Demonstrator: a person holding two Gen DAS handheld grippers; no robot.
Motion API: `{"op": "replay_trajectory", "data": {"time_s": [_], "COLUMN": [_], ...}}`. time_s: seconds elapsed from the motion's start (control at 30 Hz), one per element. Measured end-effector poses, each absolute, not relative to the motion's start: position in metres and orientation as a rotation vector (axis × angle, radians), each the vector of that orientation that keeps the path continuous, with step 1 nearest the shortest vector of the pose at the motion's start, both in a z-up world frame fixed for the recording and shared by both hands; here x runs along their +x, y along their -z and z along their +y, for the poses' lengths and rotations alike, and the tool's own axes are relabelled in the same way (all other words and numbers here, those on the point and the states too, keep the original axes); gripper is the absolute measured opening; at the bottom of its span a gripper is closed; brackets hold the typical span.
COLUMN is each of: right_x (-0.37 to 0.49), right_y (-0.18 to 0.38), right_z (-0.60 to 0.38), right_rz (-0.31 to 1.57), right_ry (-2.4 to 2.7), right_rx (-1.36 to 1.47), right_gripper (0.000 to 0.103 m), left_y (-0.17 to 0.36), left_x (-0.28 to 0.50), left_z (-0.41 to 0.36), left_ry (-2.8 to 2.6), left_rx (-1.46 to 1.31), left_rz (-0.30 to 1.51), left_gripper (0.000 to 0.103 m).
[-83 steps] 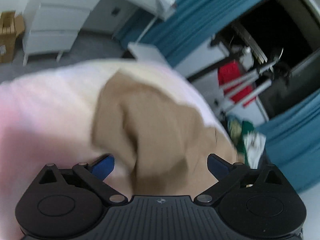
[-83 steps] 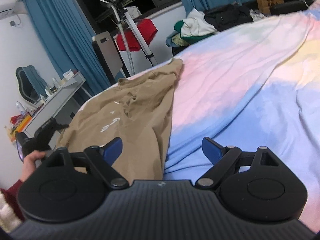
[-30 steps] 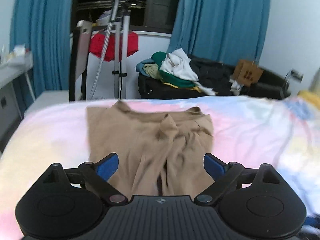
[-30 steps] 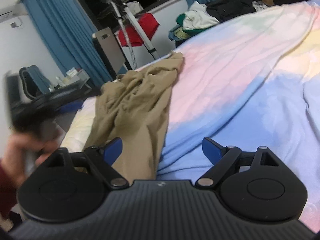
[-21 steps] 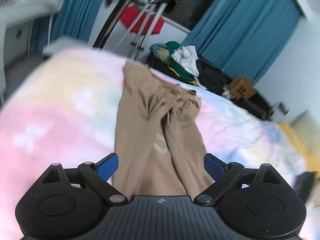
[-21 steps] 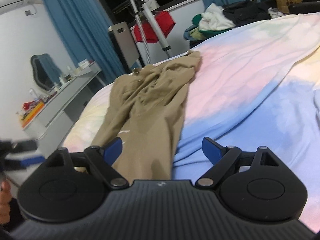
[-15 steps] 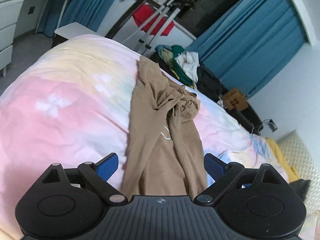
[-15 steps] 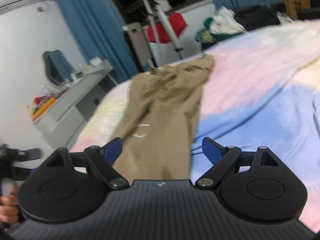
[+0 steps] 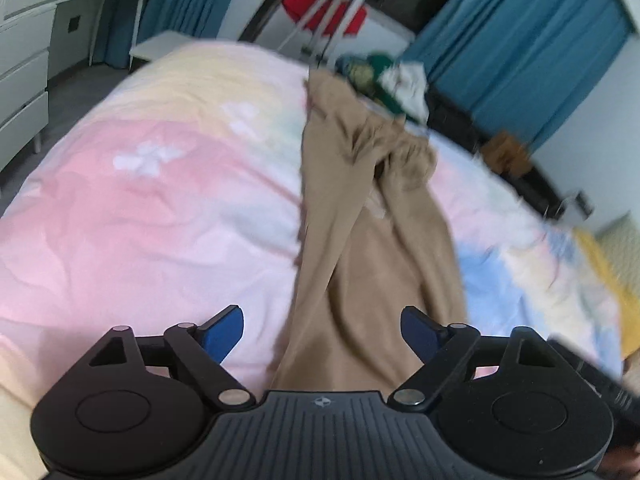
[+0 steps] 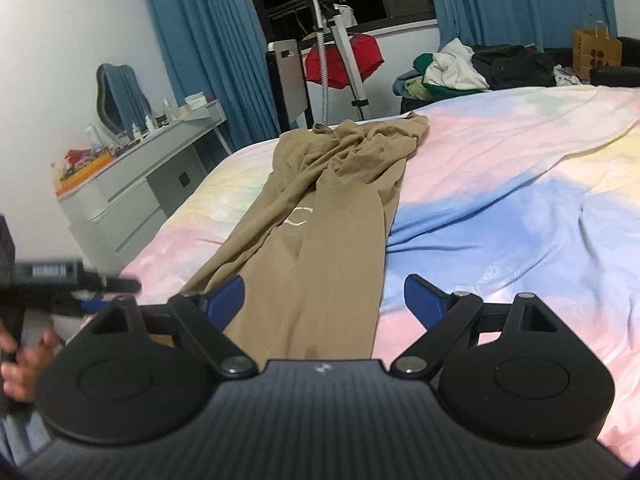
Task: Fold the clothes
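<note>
A tan garment (image 9: 360, 240) lies lengthwise and crumpled on the pastel bedsheet (image 9: 140, 220), its far end bunched near the bed's far edge. It also shows in the right wrist view (image 10: 320, 220), with a small white print at mid-length. My left gripper (image 9: 322, 330) is open and empty, hovering over the garment's near end. My right gripper (image 10: 324, 296) is open and empty, also above the near end. The left gripper and the hand holding it show at the left in the right wrist view (image 10: 48, 284).
A pile of clothes (image 10: 460, 68) lies beyond the bed's far edge. A clothes rack with a red garment (image 10: 340, 60) stands by the dark window. A grey dresser with clutter (image 10: 132, 168) stands left of the bed. A paper bag (image 10: 596, 52) sits far right.
My left gripper has swung round from the dresser side to face along the garment and come low over its near end. My right gripper has shifted so the garment sits centred between its fingers.
</note>
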State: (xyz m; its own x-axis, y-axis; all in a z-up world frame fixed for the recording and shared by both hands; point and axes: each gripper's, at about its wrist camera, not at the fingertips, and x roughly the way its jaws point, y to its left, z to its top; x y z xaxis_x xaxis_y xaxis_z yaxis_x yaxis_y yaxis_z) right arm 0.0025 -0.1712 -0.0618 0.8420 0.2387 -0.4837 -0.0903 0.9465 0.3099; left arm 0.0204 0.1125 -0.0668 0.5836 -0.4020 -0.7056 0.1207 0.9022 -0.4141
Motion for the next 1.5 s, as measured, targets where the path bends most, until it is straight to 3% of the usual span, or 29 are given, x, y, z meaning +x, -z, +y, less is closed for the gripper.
{"op": "replay_trajectory", "data": {"time_s": [0.13, 0.37, 0.47, 0.5, 0.53, 0.57, 0.6, 0.67, 1.0, 1.27, 1.37, 1.43, 1.5], "right_x": [0.015, 0.022, 0.025, 0.025, 0.024, 0.023, 0.023, 0.025, 0.027, 0.029, 0.028, 0.027, 0.026], "right_y": [0.076, 0.095, 0.095, 0.096, 0.096, 0.096, 0.096, 0.099, 0.105, 0.111, 0.111, 0.107, 0.104], "right_z": [-0.176, -0.193, -0.191, -0.190, -0.189, -0.186, -0.183, -0.173, -0.164, -0.185, -0.187, -0.188, -0.189], "right_rz": [0.593, 0.660, 0.661, 0.662, 0.668, 0.680, 0.693, 0.752, 0.830, 0.837, 0.832, 0.803, 0.775], "right_ry": [-0.142, -0.135, -0.152, -0.158, -0.168, -0.183, -0.200, -0.249, -0.256, -0.182, -0.173, -0.177, -0.181], "right_rx": [0.303, 0.414, 0.418, 0.417, 0.410, 0.395, 0.380, 0.353, 0.340, 0.429, 0.442, 0.451, 0.459], "right_gripper": [0.088, 0.088, 0.088, 0.088, 0.088, 0.088, 0.088, 0.088, 0.088, 0.088, 0.088, 0.088, 0.088], "left_y": [0.082, 0.103, 0.102, 0.099, 0.096, 0.092, 0.086, 0.073, 0.022, 0.072, 0.060, 0.051, 0.042], "left_x": [0.028, 0.024, 0.013, 0.009, 0.006, 0.002, -0.003, -0.012, -0.060, -0.078, -0.079, -0.079, -0.079], "left_z": [0.102, 0.092, 0.083, 0.079, 0.075, 0.071, 0.067, 0.057, -0.044, -0.060, -0.032, -0.017, -0.003], "left_ry": [0.288, 0.249, 0.200, 0.205, 0.207, 0.206, 0.202, 0.200, 0.342, 0.477, 0.501, 0.503, 0.505], "left_rx": [-0.276, -0.219, -0.142, -0.113, -0.085, -0.056, -0.022, 0.048, 0.420, 0.421, 0.295, 0.222, 0.148], "left_rz": [1.047, 1.239, 1.214, 1.201, 1.181, 1.160, 1.136, 1.084, 0.952, 1.036, 1.003, 0.957, 0.911], "left_gripper": [0.069, 0.067, 0.048, 0.038, 0.022, 0.013, 0.007, 0.004, 0.002, 0.005, 0.015, 0.037, 0.042]}}
